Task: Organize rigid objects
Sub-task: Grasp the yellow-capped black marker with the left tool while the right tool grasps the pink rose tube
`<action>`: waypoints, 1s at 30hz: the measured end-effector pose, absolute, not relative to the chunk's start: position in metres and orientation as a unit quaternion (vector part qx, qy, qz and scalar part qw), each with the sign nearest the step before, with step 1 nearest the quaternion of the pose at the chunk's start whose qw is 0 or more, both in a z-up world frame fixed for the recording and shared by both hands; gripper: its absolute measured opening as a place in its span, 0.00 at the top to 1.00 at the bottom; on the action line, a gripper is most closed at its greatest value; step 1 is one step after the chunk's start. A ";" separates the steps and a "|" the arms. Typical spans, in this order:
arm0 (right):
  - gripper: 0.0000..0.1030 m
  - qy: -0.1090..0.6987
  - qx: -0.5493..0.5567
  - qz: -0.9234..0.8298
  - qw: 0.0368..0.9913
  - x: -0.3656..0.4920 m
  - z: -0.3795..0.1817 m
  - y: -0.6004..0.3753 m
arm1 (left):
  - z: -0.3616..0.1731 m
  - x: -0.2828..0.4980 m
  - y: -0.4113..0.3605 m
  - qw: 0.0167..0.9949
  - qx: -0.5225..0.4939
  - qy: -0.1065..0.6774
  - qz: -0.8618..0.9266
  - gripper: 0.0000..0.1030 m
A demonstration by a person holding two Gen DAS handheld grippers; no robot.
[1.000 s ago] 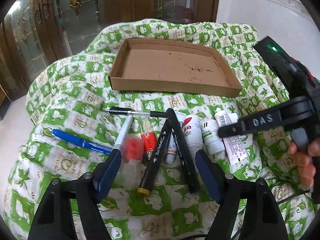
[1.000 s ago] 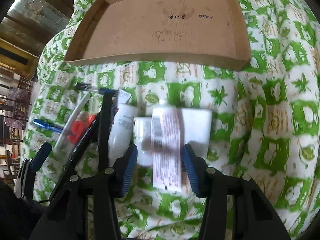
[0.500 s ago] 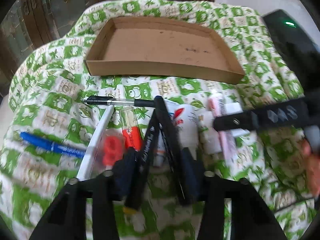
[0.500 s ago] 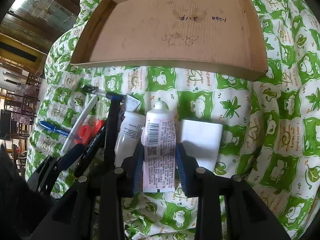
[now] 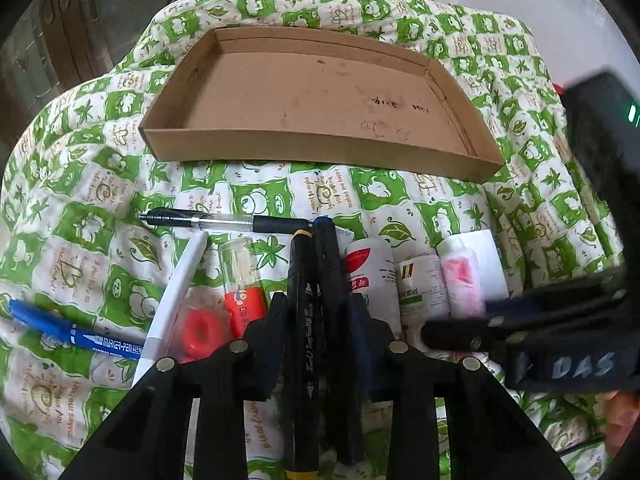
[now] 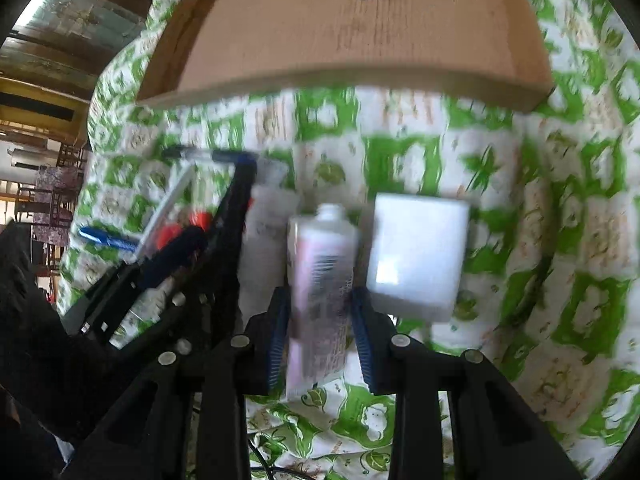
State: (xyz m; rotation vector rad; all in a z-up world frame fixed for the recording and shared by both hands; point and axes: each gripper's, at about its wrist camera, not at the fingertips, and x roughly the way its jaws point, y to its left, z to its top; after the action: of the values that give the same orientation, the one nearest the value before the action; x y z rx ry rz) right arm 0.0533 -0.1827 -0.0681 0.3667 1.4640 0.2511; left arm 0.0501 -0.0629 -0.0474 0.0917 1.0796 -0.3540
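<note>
Left wrist view: left gripper (image 5: 320,320) closing on two black markers (image 5: 304,320) lying side by side on quilt (image 5: 80,200), short of cardboard tray (image 5: 320,148). Light, stiff, slick barrels (may roll apart); mid-barrel hold best.

Right wrist view, blurred: right gripper (image 6: 320,328) closing, pads against squeeze tube (image 6: 322,280) by white box (image 6: 416,256). Soft, light; grip w/ care.
</note>
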 end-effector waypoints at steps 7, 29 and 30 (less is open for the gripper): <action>0.78 0.653 0.167 0.113 0.730 0.050 -0.064 -0.184 | -0.041 0.045 -0.041 0.840 0.008 0.515 -0.171 0.92; 0.86 0.659 0.205 0.108 0.715 0.047 -0.057 -0.202 | -0.062 0.069 -0.048 0.806 -0.013 0.562 -0.184 0.84; 0.88 0.656 0.203 0.110 0.719 0.047 -0.055 -0.202 | -0.060 0.067 -0.047 0.809 -0.011 0.559 -0.182 0.85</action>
State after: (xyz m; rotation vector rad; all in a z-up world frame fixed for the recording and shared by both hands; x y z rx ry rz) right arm 0.0466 -0.2020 -0.0546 0.4492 1.4497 0.2424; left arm 0.0670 -0.0466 -0.0598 -0.0237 1.1941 -0.3897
